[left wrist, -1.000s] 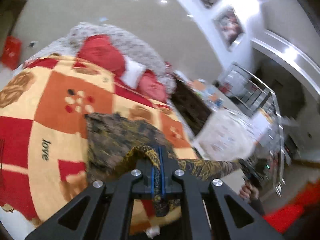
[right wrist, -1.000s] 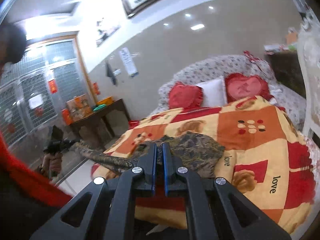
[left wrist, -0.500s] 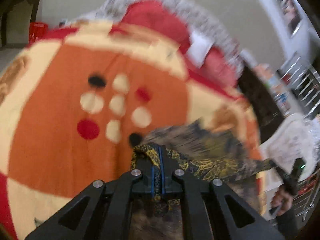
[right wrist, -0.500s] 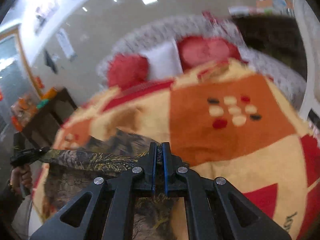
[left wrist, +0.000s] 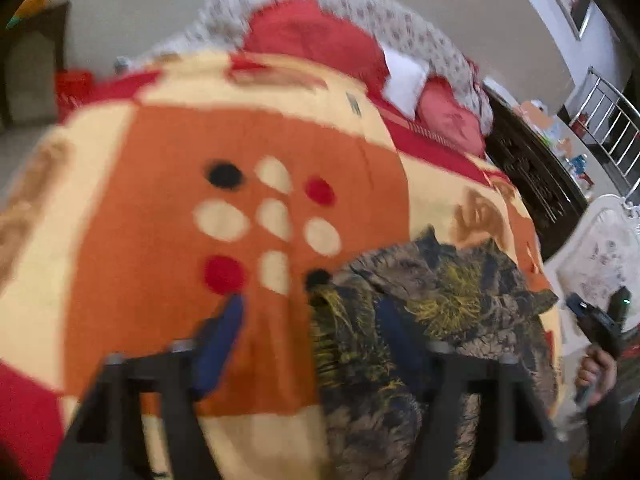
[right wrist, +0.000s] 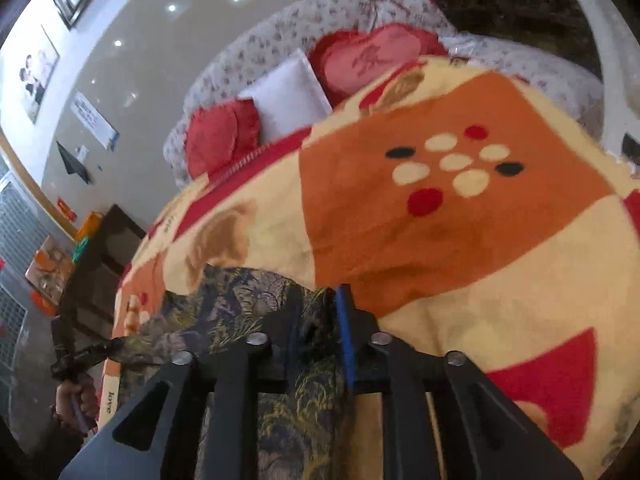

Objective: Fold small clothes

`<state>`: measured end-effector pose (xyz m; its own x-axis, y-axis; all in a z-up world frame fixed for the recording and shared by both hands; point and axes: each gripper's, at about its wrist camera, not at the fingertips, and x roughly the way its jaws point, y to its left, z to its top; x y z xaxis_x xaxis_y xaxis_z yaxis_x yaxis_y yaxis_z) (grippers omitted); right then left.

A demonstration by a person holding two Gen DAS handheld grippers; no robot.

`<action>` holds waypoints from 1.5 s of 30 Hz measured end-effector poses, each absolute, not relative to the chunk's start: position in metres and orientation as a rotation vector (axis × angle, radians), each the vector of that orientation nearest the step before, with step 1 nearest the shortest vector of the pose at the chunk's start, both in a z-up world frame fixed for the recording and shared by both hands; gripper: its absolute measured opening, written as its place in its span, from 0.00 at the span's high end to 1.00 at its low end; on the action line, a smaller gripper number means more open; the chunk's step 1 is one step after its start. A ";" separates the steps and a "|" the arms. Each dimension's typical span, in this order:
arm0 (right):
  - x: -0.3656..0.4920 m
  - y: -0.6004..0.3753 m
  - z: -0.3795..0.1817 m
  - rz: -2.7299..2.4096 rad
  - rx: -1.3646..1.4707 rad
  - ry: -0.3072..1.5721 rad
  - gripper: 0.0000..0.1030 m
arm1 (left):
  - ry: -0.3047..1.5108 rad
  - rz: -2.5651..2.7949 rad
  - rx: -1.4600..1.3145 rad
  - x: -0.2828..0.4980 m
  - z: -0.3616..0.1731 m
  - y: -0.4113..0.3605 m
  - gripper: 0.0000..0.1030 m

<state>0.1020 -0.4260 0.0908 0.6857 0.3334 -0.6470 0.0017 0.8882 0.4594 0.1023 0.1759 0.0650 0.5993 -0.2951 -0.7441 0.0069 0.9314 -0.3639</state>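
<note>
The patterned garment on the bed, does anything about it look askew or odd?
Yes. The dark leaf-print garment lies rumpled and uneven on the checked blanket, its edges not lined up, one end trailing off the bed's edge. The left tool is open over it; the right tool looks slightly open.

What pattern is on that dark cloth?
Yellow leafy print on the dark cloth; clearest in the left wrist view.

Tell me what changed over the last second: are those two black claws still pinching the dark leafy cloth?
The left gripper has spread its fingers and let go of the patterned garment, which was carried forward and laid on the blanket. The right gripper has also begun opening. The pillows stayed put.
</note>
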 end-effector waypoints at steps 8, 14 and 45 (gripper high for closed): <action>0.043 -0.359 0.103 0.317 0.270 0.808 0.71 | 0.869 -0.369 -0.355 -0.012 0.069 0.091 0.87; -0.024 -0.327 0.082 0.271 0.096 0.830 0.71 | 0.957 -0.256 -0.134 -0.065 0.020 0.082 0.94; 0.153 -0.322 0.083 0.167 0.159 0.915 0.72 | 0.952 -0.068 -0.262 0.164 0.066 0.092 0.66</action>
<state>0.1530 -0.3216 0.0827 0.5986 0.2108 -0.7728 -0.0762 0.9754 0.2070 0.1642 0.0917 0.0658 0.5803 -0.1724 -0.7959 -0.0570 0.9663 -0.2509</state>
